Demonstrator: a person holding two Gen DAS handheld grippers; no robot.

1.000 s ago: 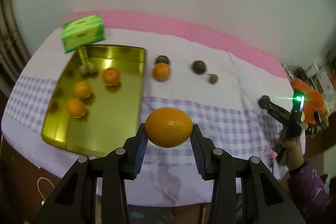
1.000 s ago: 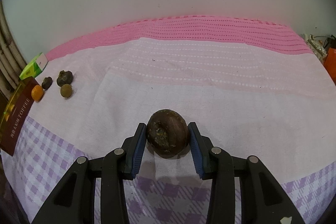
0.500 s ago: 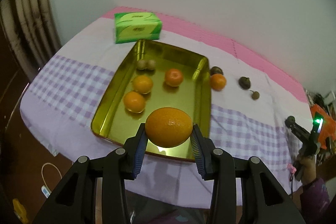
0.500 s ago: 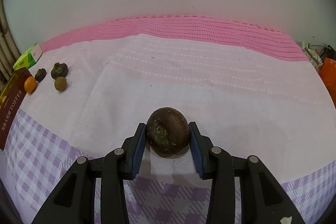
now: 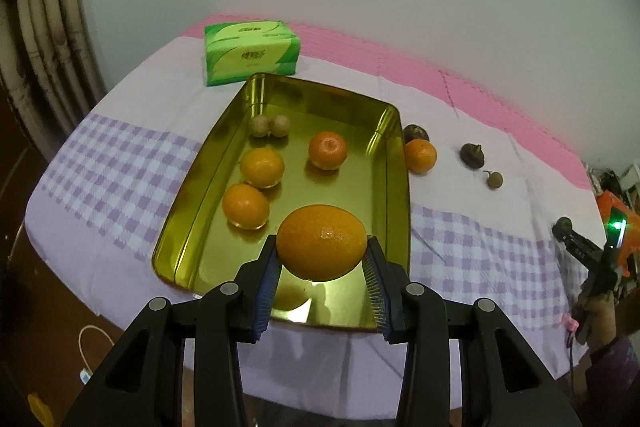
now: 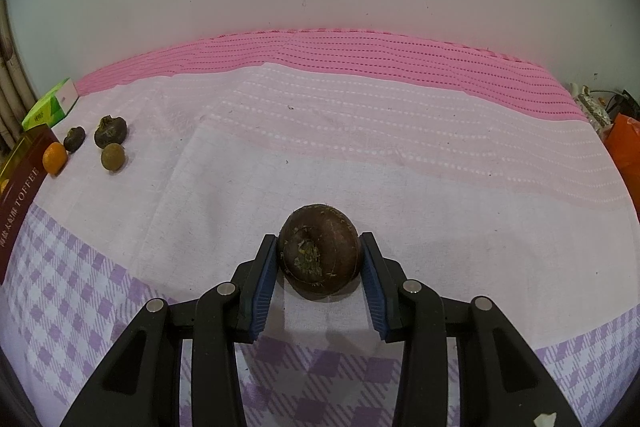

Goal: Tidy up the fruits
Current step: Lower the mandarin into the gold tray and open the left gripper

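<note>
Now my left gripper (image 5: 322, 281) has carried the big orange (image 5: 321, 242) over the gold tray (image 5: 394, 131), squeezed at its round sides. It looks smooth and could roll. My right gripper (image 6: 319, 277) holds the brown fruit (image 6: 319, 249).
</note>
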